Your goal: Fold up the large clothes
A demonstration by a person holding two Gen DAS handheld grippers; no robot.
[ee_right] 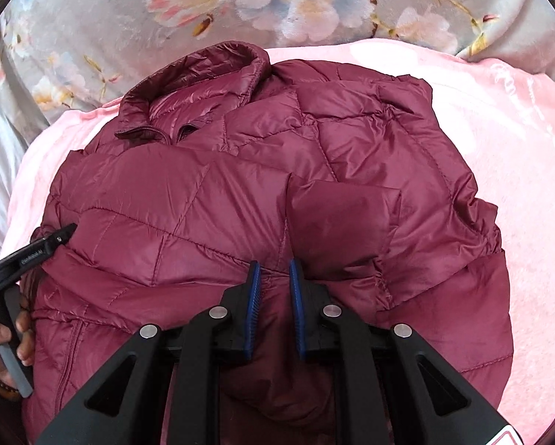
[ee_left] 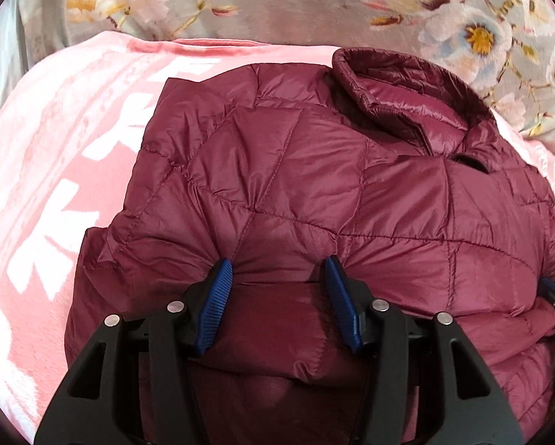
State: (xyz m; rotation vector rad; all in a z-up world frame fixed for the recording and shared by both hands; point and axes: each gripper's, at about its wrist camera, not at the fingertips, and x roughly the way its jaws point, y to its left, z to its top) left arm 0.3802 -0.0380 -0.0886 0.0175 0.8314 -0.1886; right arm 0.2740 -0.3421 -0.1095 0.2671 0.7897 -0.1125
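A maroon quilted puffer jacket lies partly folded on a pink blanket, with its collar at the far side. My left gripper stands half wide, and a thick puffy fold of the near hem fills the gap between its blue pads. Creases radiate from both fingertips. In the right wrist view the jacket fills the middle. My right gripper is nearly closed, pinching a thin ridge of the near hem. A folded sleeve flap lies just beyond it.
A grey floral bedsheet spreads behind the blanket. A person's hand holds the left gripper's handle at the left edge of the right wrist view. The right gripper's tip shows at the right edge of the left wrist view.
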